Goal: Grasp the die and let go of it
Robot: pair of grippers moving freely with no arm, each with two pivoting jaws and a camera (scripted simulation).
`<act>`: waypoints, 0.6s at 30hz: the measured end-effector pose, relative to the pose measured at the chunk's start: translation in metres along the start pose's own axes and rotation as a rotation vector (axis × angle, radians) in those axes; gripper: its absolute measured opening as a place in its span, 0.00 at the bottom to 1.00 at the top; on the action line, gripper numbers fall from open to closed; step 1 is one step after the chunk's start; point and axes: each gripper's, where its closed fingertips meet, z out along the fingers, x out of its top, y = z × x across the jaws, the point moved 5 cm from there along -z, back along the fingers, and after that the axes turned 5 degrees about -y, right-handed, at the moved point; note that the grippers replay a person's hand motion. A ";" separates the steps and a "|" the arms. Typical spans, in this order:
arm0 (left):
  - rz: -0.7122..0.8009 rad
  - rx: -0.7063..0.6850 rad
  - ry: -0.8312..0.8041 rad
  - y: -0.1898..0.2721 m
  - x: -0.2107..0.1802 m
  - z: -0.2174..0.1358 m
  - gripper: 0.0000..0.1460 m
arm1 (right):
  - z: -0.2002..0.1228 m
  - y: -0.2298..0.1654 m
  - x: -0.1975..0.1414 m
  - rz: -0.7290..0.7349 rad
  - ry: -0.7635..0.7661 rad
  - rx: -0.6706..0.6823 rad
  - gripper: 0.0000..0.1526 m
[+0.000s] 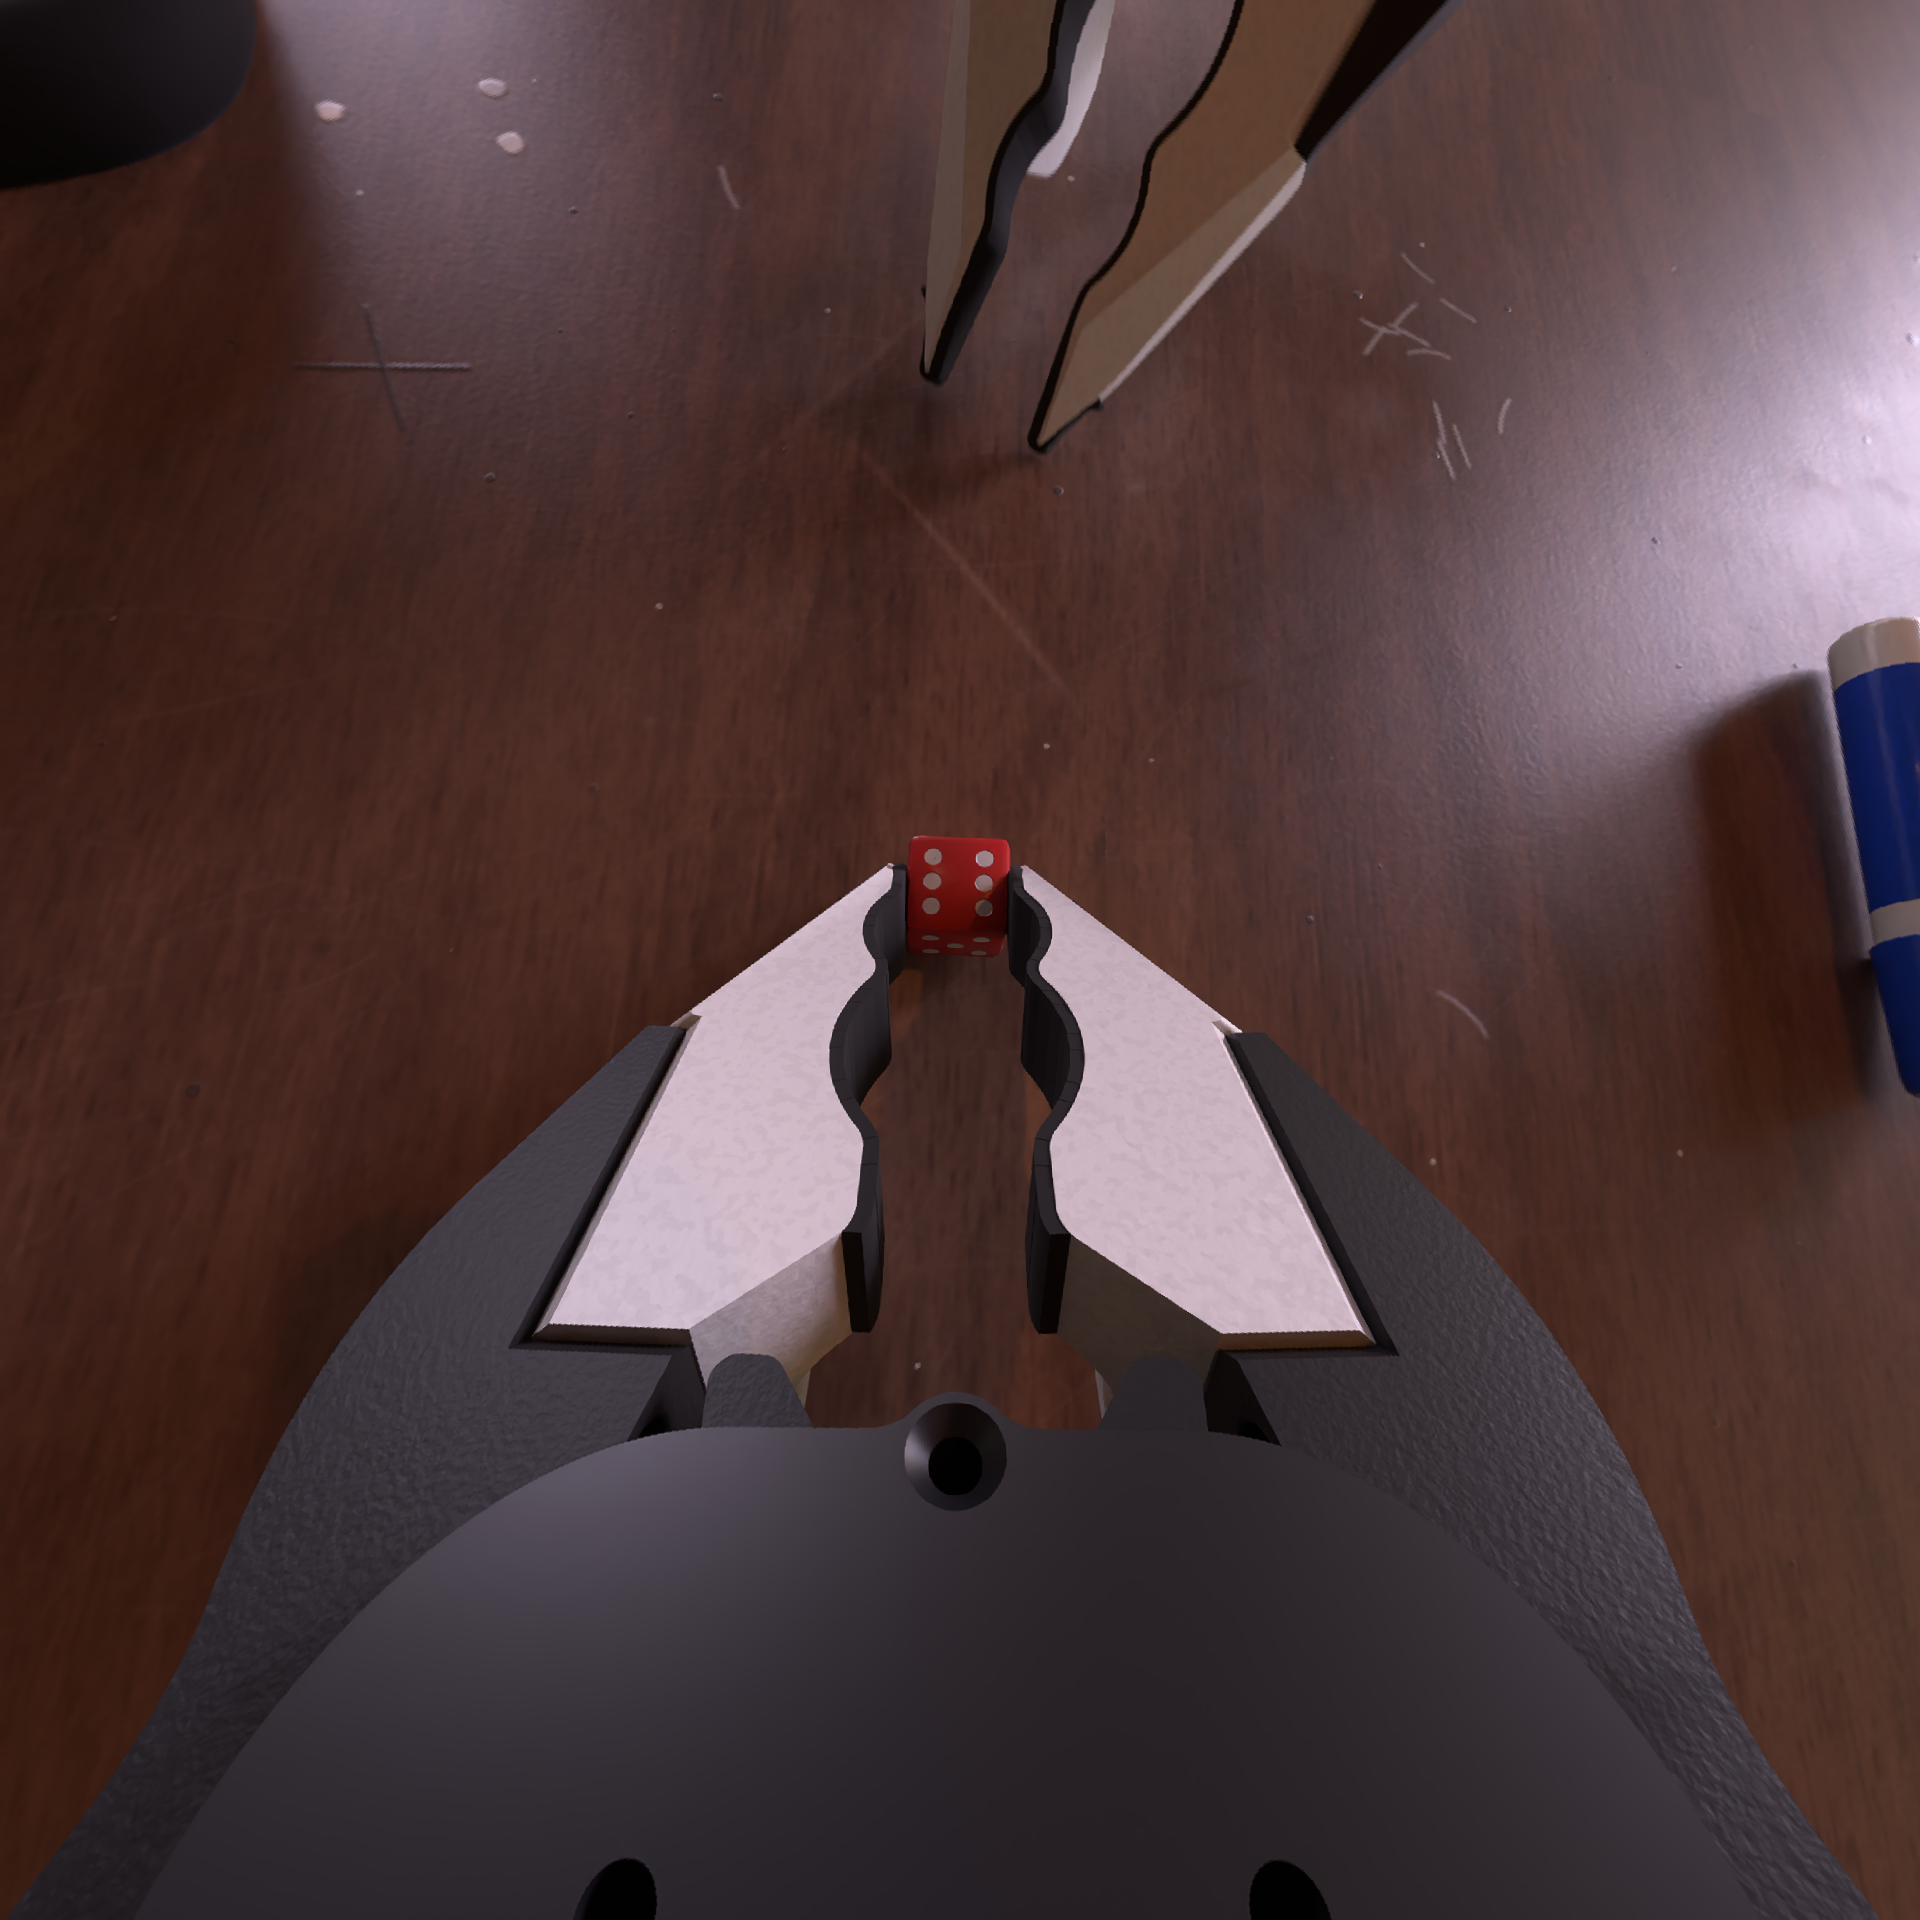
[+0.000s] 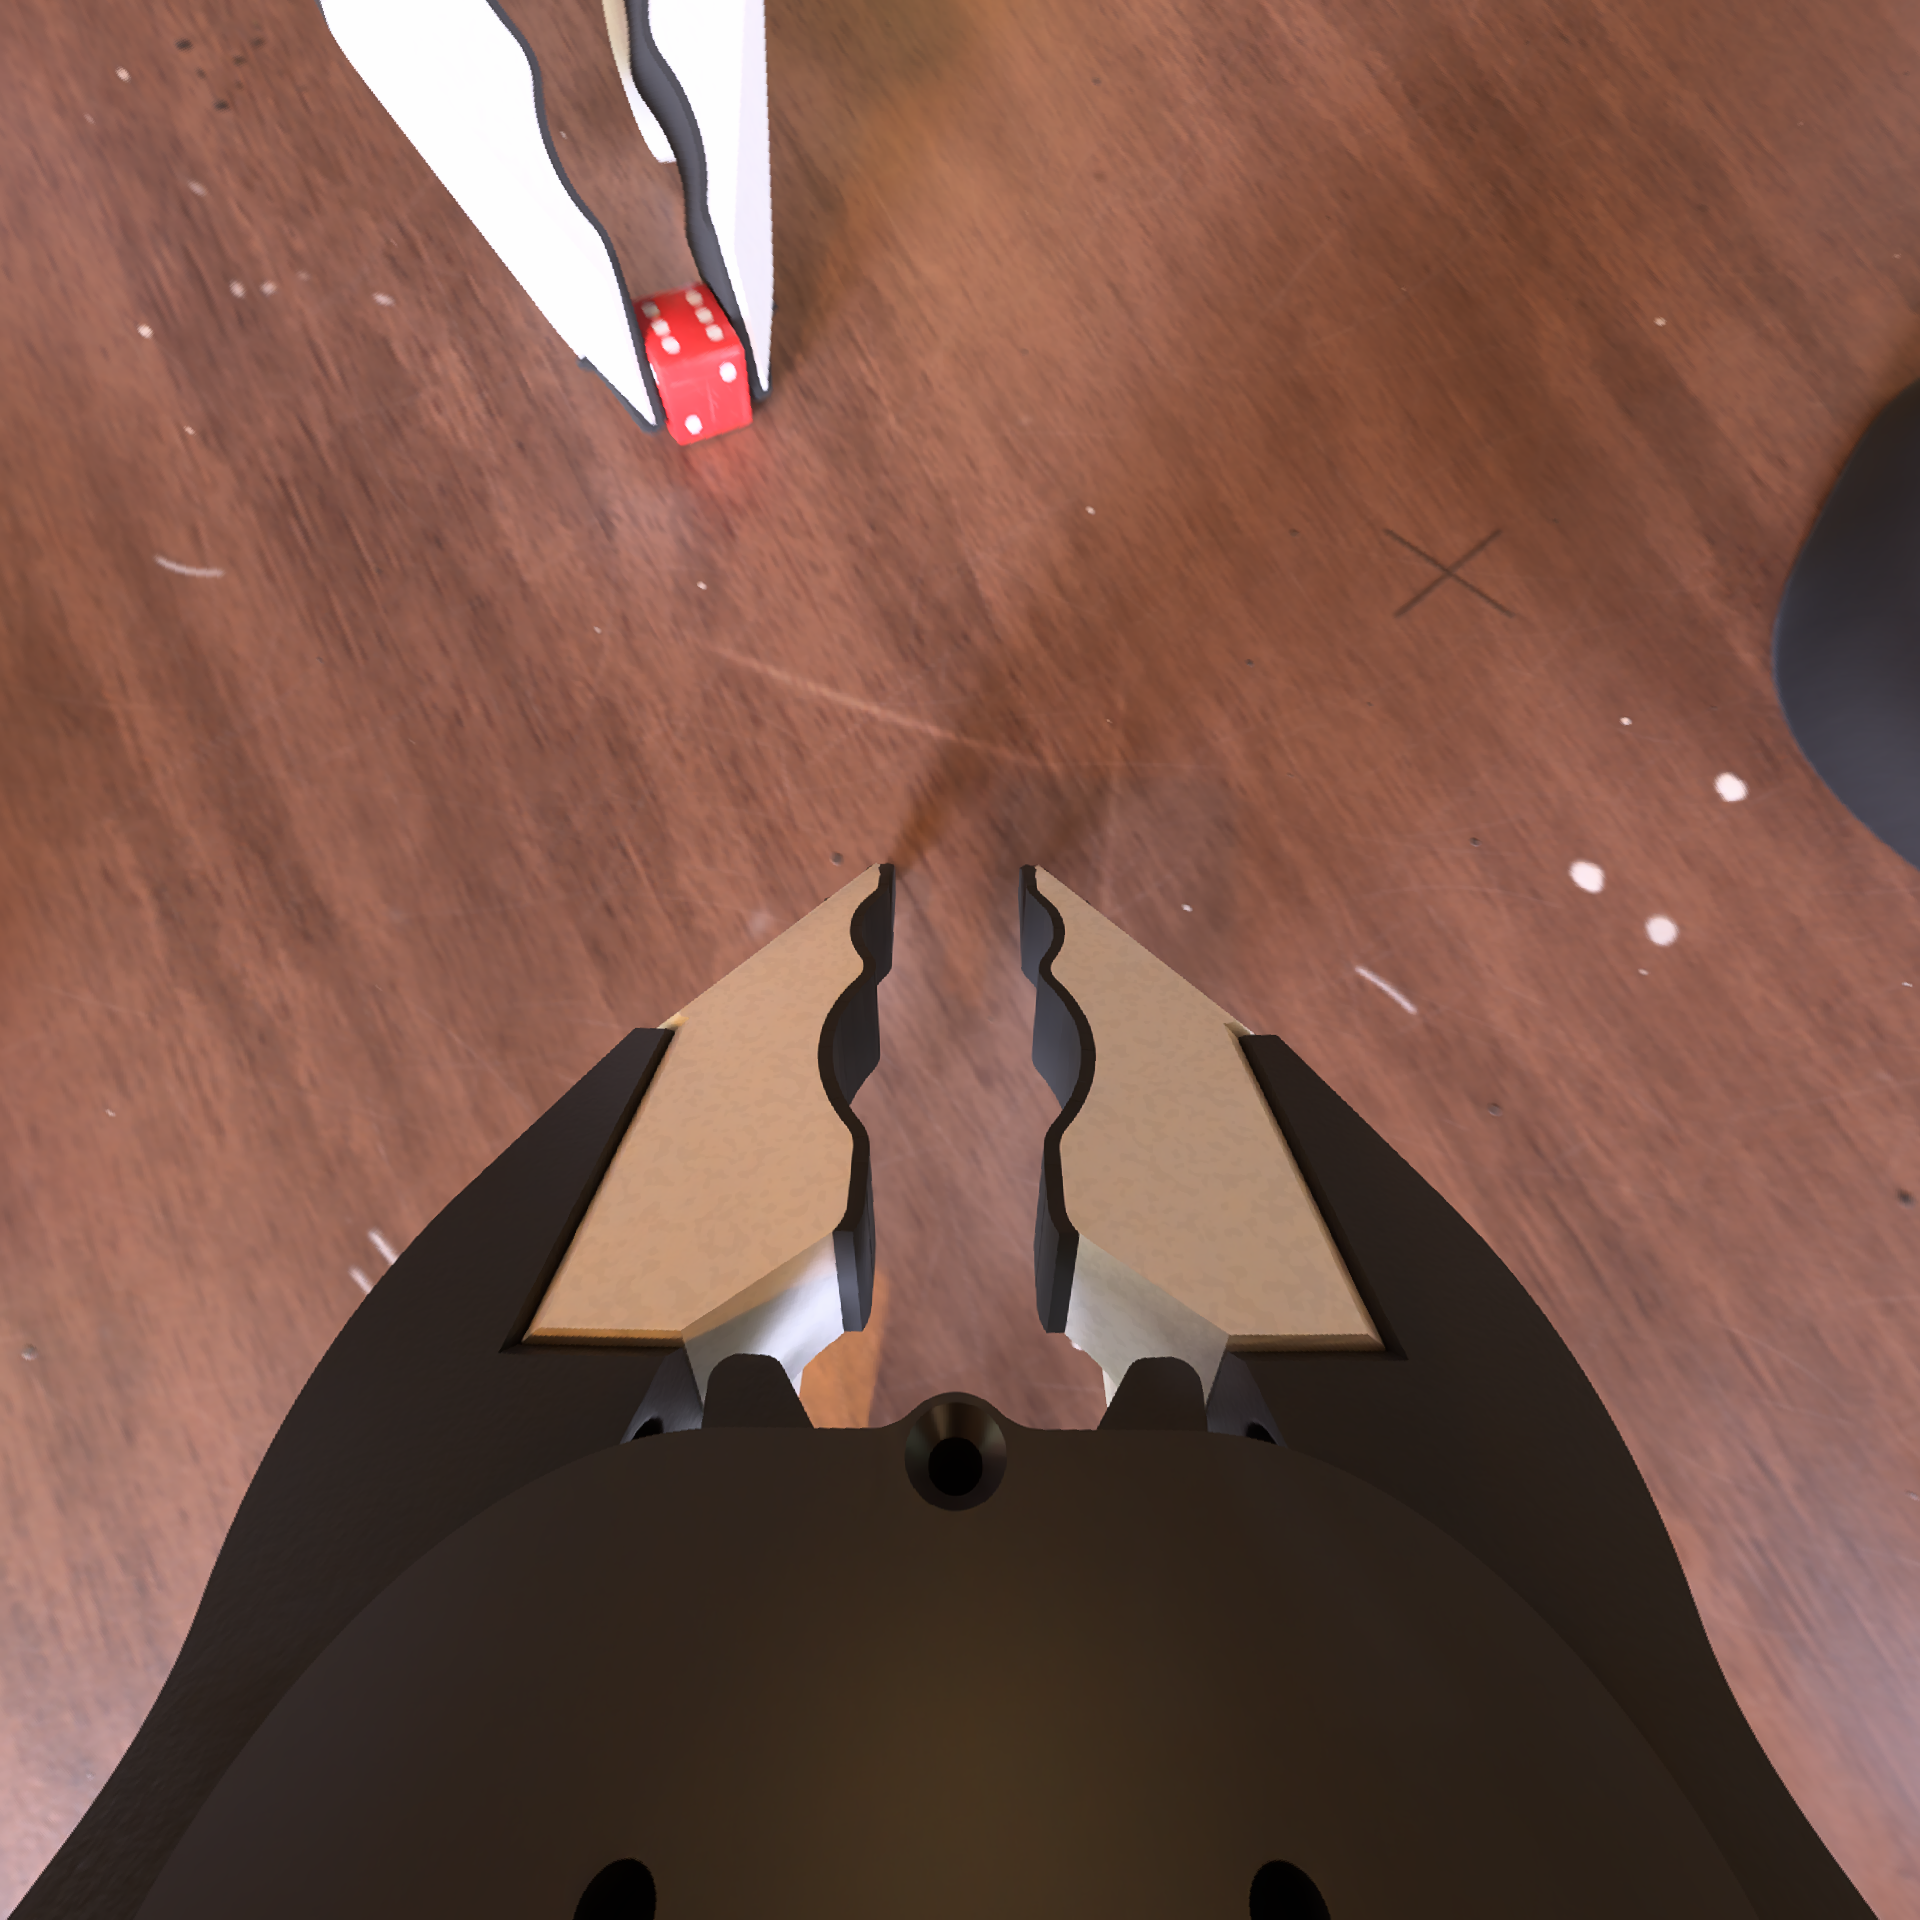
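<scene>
A small red die with white pips [image 1: 958, 904] sits between the white fingertips of my left gripper [image 1: 956, 875], which is shut on it, low over the dark wooden table [image 1: 520, 727]. I cannot tell if the die touches the wood. The right wrist view shows the same grasp from across the table: the left gripper [image 2: 702, 407] clamps the die [image 2: 698, 366] on two sides. My right gripper [image 2: 958, 871] has tan fingers, is open and empty, and stands a short way from the die. It shows in the left wrist view [image 1: 987, 410] beyond the die.
A blue cylinder with a cream end [image 1: 1881, 852] lies at the right edge. A black rounded object [image 1: 94, 83] is at the far left; it also shows in the right wrist view [image 2: 1860, 644]. A thin scratched cross [image 2: 1449, 571] and white specks mark the wood.
</scene>
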 end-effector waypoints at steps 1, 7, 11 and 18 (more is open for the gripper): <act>0.000 -0.004 0.000 0.001 0.001 0.001 0.13 | 0.001 -0.003 0.002 0.009 0.005 0.004 0.16; -0.003 -0.013 0.000 0.009 0.008 0.009 0.13 | 0.010 -0.016 0.011 0.043 0.031 0.002 0.16; 0.010 -0.005 -0.002 0.010 0.009 0.010 0.13 | 0.011 -0.016 0.012 0.059 0.037 -0.042 0.16; -0.046 -0.028 0.008 0.009 0.006 0.007 0.13 | 0.010 -0.014 0.012 0.102 0.038 -0.095 0.17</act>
